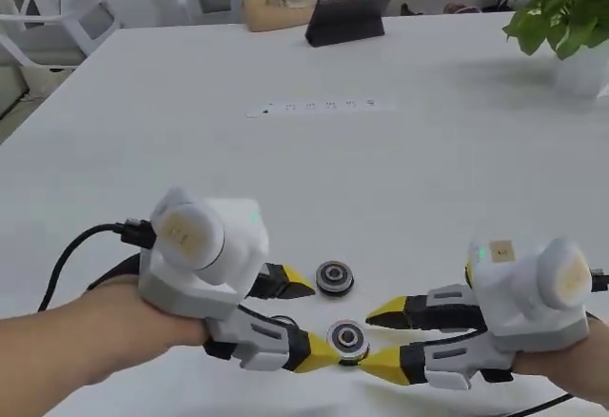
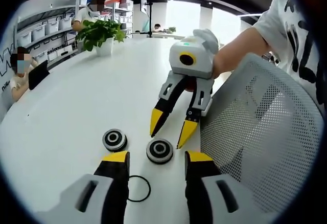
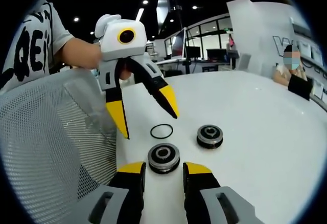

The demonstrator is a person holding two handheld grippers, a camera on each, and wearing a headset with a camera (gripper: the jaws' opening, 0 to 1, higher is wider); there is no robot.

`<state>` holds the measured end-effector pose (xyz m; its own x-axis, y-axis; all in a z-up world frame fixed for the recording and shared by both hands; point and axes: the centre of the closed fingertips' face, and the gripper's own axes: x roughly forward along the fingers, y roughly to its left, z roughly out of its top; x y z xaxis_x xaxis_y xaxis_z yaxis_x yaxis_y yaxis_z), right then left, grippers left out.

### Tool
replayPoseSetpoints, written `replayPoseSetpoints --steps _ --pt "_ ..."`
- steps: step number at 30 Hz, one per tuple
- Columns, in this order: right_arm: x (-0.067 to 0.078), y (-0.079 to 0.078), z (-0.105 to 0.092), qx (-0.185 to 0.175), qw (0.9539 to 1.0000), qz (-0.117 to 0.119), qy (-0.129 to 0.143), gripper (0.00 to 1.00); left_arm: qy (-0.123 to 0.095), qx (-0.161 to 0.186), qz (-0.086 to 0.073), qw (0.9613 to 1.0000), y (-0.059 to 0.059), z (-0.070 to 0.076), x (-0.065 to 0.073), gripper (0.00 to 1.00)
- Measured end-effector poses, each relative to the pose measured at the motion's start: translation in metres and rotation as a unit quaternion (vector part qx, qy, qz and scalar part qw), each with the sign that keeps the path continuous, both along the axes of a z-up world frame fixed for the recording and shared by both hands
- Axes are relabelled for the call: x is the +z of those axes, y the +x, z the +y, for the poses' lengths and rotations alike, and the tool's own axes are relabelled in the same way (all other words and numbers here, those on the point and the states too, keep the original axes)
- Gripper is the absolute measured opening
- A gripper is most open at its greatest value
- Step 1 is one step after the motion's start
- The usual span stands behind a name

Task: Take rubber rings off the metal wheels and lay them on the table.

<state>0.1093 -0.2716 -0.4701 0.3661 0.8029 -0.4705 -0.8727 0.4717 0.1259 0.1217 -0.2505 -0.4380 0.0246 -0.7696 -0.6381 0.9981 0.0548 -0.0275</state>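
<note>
Wheel [image 1: 347, 339] between left gripper [image 1: 312, 323], right gripper [image 1: 369, 338]

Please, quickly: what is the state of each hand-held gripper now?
Left hand-held gripper: open, holding nothing.
Right hand-held gripper: open, holding nothing.

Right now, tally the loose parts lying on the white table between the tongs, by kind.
Round metal wheels: 2
Loose black rubber ring: 1
Total: 3
</note>
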Motion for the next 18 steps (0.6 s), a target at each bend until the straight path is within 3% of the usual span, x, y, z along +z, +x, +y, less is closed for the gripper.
replayPoseSetpoints --steps 18 --pt "-0.009 -0.001 -0.006 -0.016 0.9998 0.016 0.002 0.16 0.001 0.002 0.023 0.9997 -0.005 -0.009 -0.015 0.26"
